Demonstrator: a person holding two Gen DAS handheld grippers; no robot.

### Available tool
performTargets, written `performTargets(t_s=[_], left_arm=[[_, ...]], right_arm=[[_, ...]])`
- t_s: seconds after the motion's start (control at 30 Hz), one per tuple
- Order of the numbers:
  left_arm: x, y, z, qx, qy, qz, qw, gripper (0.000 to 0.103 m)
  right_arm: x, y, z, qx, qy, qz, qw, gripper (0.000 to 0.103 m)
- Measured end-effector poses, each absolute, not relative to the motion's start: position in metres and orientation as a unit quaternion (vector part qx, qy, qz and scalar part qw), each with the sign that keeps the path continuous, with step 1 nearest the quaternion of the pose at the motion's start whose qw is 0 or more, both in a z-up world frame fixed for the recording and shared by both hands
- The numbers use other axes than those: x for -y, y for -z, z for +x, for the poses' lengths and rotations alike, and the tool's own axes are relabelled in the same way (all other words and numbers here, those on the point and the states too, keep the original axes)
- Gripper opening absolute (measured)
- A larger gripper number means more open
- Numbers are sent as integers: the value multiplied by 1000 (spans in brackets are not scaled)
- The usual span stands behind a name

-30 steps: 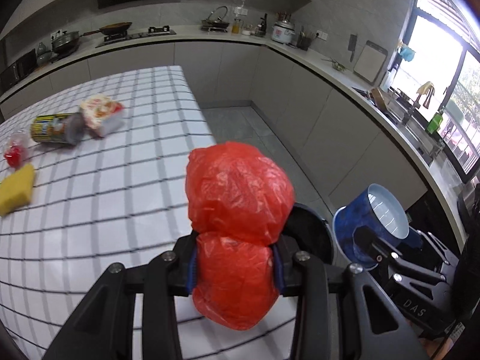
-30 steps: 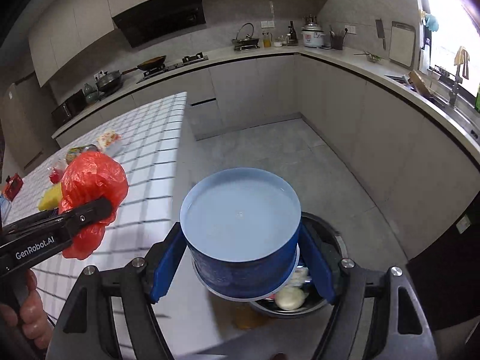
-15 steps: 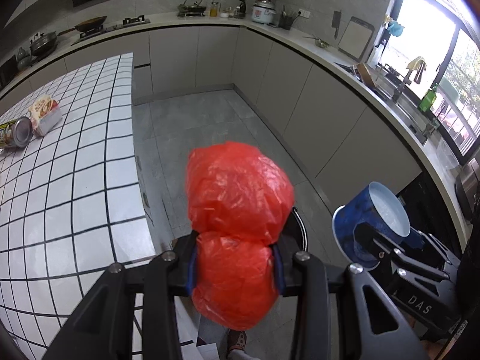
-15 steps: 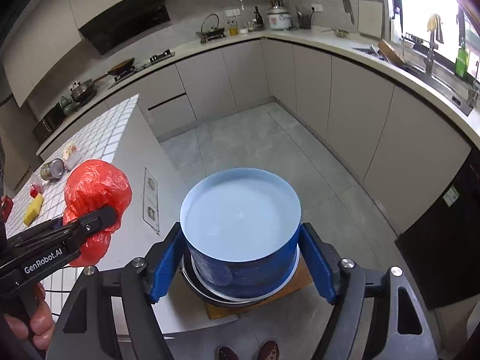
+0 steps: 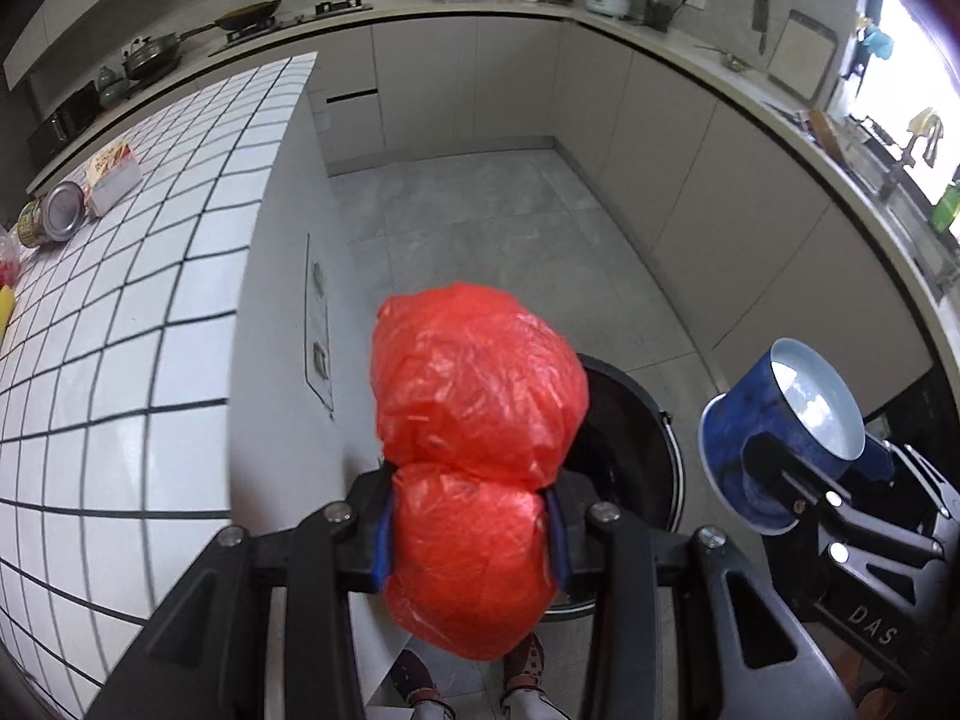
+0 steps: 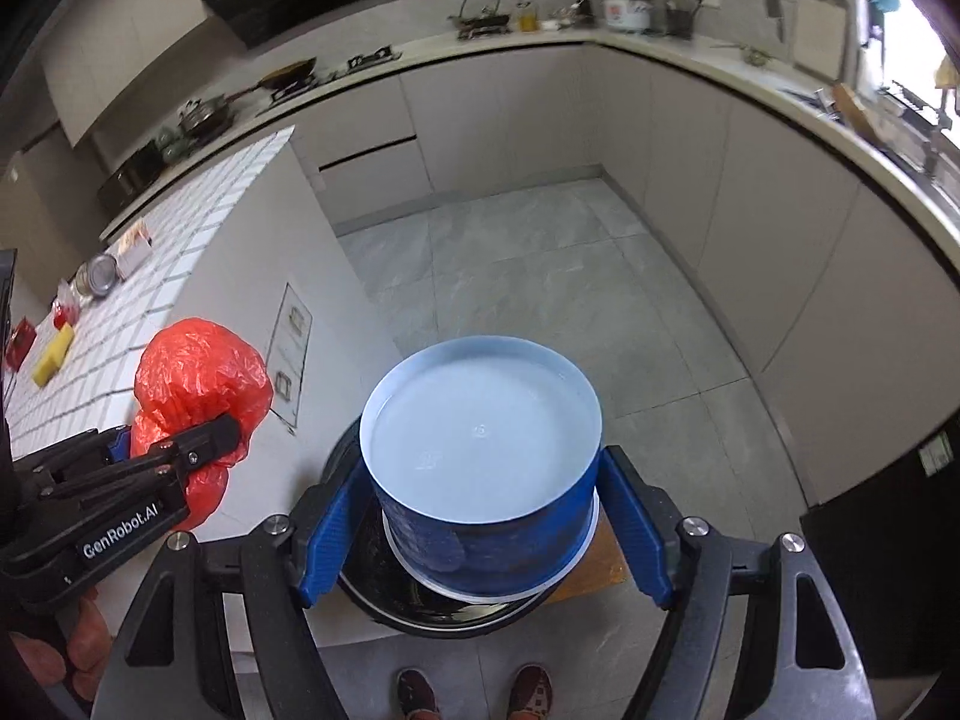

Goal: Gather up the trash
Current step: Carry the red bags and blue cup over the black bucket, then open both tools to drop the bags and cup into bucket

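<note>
Risk in the left wrist view: the left gripper (image 5: 474,531), clamped on the red bag (image 5: 474,456) over the bin (image 5: 654,456) rim, may drop it outside; in the right wrist view, the right gripper (image 6: 480,522) squeezing the blue tub (image 6: 480,462) above the bin (image 6: 360,576) could let it slip.

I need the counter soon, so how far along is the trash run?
Partly done. In hand: the left gripper clamps a red bag and the right gripper a blue tub, both above the black bin, neither dropped. Left on the counter: a can, a packet, a yellow block.
</note>
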State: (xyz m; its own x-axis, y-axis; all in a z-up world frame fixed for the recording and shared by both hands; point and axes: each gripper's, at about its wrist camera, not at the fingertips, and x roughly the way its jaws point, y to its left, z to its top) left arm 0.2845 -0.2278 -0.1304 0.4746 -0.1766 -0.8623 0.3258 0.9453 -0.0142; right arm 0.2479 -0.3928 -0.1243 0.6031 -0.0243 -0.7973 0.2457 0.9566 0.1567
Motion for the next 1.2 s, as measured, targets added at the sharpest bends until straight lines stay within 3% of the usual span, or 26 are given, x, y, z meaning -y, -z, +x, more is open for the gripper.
performTargets(t_s=[0.7, 0.8, 0.93, 1.03, 1.2], left_arm=[[250, 225, 304, -560, 52, 111, 819, 40], [255, 226, 305, -571, 40, 123, 811, 46], [260, 221, 310, -569, 24, 144, 809, 75], [261, 211, 305, -554, 18, 147, 819, 83], [258, 187, 298, -539, 17, 147, 830, 86]], right_arm=[[415, 238, 318, -538, -7, 93, 838, 78], [412, 241, 319, -547, -11, 79, 834, 78], [410, 234, 317, -544, -9, 71, 836, 78], [415, 223, 311, -534, -4, 74, 842, 79], [420, 196, 299, -510, 1, 87, 856, 79]])
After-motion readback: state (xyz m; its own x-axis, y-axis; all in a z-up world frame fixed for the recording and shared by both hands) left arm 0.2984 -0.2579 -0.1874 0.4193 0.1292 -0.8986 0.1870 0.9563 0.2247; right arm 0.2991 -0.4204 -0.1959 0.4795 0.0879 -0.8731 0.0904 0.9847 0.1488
